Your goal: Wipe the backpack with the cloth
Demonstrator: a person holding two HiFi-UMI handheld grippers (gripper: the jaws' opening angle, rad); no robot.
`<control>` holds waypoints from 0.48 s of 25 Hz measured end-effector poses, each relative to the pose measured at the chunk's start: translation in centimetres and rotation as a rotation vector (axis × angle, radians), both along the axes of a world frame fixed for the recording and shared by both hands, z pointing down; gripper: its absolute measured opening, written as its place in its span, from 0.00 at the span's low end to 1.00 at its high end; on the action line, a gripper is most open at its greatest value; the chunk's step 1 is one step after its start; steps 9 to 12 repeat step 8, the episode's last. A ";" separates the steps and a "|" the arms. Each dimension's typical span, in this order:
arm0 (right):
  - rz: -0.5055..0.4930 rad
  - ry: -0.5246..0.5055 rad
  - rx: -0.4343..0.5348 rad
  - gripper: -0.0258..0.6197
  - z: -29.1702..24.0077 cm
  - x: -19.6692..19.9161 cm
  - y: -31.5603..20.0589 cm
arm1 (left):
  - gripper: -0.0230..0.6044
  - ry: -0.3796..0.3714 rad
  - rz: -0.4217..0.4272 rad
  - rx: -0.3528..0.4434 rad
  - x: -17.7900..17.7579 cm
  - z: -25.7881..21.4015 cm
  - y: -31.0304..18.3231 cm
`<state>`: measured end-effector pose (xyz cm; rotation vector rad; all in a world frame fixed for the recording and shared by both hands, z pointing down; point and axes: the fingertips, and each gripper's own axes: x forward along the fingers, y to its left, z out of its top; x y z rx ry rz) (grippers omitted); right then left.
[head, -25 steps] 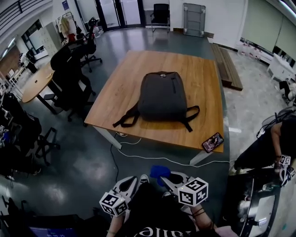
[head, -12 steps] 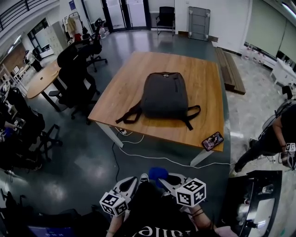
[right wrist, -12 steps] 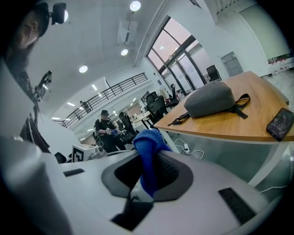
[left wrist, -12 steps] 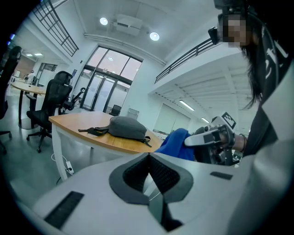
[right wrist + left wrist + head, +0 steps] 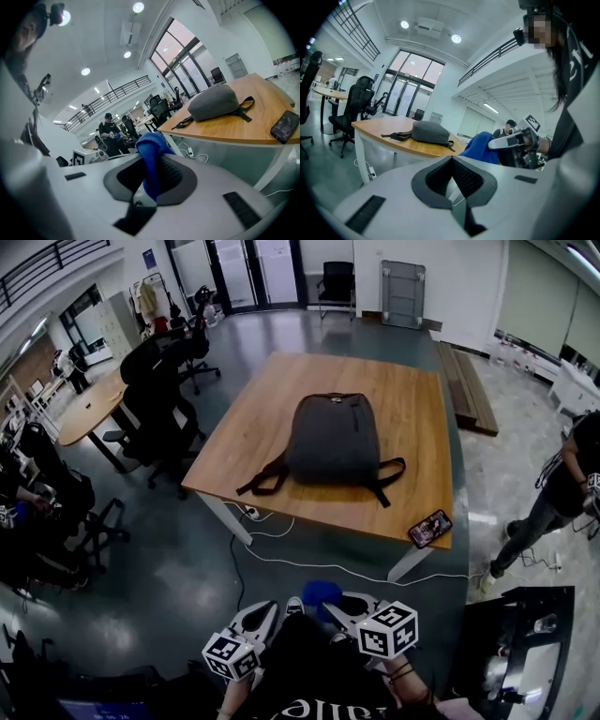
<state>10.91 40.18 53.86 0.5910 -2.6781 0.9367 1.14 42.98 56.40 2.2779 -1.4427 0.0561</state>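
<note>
- At the far left stand dark office chairs (image 5: 155, 395). They are well apart from the table (image 5: 412, 390) and out of your path.
- Your left gripper (image 5: 265, 610) hangs low against your body. Its jaws are pressed together with nothing between them, so it has no part in the wiping yet.
- The backpack (image 5: 333, 437) lies flat near the middle of the table, straight ahead and well apart from both grippers, with open floor between. Its long axis runs away from you. The two straps splay left and right at the near end, towards the table's front edge.
- The blue cloth (image 5: 322, 592) is pinched in your right gripper (image 5: 345, 601), with a bunch of it standing up above the jaws. In the right gripper view the backpack sits up and to the right of the cloth.
- The right gripper lines up more closely with the backpack than the left one. I judge that you need to step forward and reach straight ahead with it, then stroke along the bag's length.
- A phone (image 5: 430, 528) rests at the table's near right corner, just beside the edge. Keep your right elbow clear of it.
</note>
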 end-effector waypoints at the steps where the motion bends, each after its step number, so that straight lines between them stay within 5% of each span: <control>1: 0.005 -0.005 -0.004 0.13 0.0 0.2 0.0 | 0.03 -0.001 0.000 -0.001 0.1 0.0 0.1; 12: 0.017 -0.007 -0.007 0.13 0.4 0.6 -0.1 | 0.03 -0.008 0.001 -0.001 0.0 0.4 0.0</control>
